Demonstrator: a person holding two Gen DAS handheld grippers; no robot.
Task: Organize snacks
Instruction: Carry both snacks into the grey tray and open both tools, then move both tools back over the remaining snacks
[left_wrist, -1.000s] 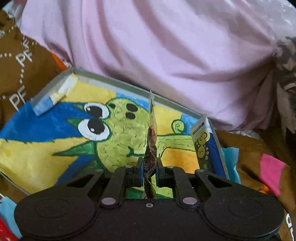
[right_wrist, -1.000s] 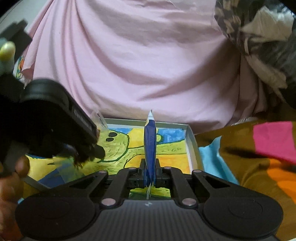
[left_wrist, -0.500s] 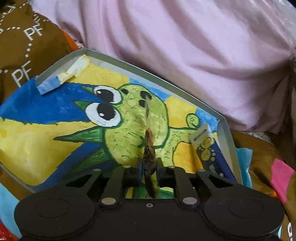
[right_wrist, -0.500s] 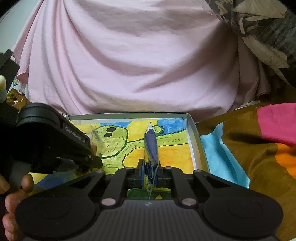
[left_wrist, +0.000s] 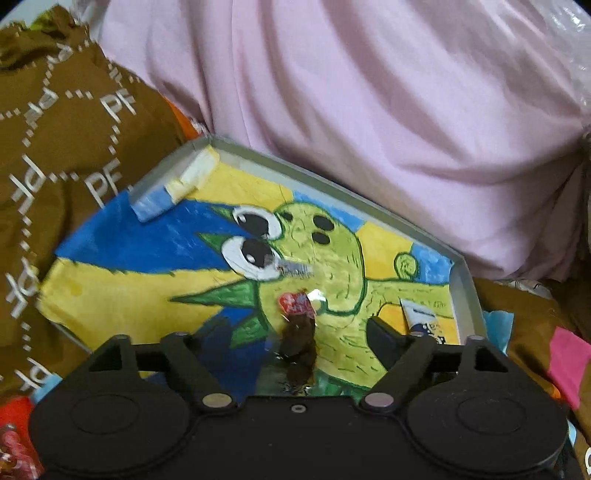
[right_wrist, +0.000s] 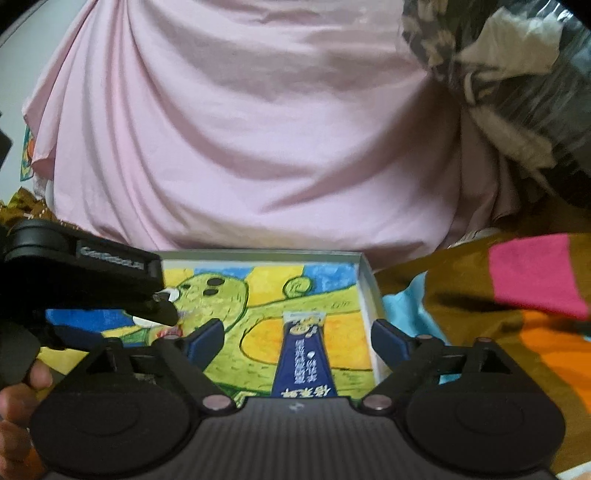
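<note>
A shallow grey tray (left_wrist: 334, 187) lined with a green cartoon drawing lies on the bed. My left gripper (left_wrist: 295, 341) is open over it, and a brown snack in a clear wrapper (left_wrist: 298, 341) lies on the lining between its fingers. My right gripper (right_wrist: 297, 341) is open over the tray's (right_wrist: 365, 280) right side, and a blue snack sachet (right_wrist: 303, 360) lies flat between its fingers. The sachet's end also shows in the left wrist view (left_wrist: 419, 319). The left gripper's body (right_wrist: 92, 273) shows at the left of the right wrist view.
A pink cloth (left_wrist: 369, 110) rises behind the tray. A brown printed blanket (left_wrist: 55, 155) lies to the left, and a colourful blanket (right_wrist: 498, 295) to the right. A red packet (left_wrist: 14, 435) sits at the lower left corner.
Both grippers have opened. The brown snack and the blue sachet, held upright before, now lie on the tray lining.
</note>
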